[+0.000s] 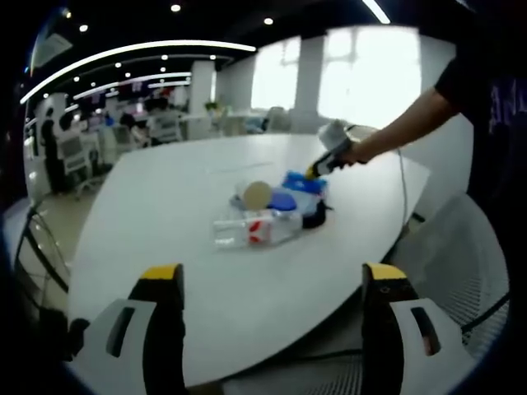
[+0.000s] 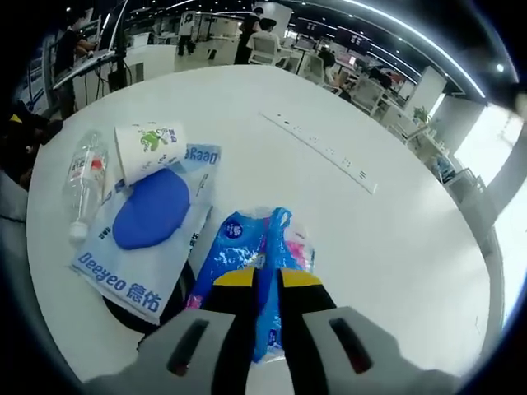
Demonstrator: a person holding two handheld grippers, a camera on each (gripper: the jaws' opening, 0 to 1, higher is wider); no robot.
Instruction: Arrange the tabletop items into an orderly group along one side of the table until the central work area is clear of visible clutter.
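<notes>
The clutter lies in a heap on the white round table (image 1: 165, 206). It holds a clear plastic bottle (image 1: 255, 228) on its side, a paper cup (image 1: 256, 194), a blue disc (image 1: 282, 202) and a blue tissue packet (image 1: 303, 183). My left gripper (image 1: 272, 280) is open at the near table edge, well short of the heap. My right gripper (image 2: 268, 280) is shut on the blue tissue packet (image 2: 247, 247); a person's hand holds that gripper (image 1: 329, 156) over the heap. Left of it lie the tipped cup (image 2: 148, 148), the bottle (image 2: 82, 181), and the blue disc (image 2: 152, 206) on a Deeyeo wipes pack (image 2: 140, 271).
A black object (image 2: 177, 296) sticks out from under the wipes pack. A flush socket strip (image 2: 321, 148) runs across the table's far part. A mesh chair (image 1: 445, 263) stands by the table's right edge. Office desks and chairs (image 1: 156, 127) fill the background.
</notes>
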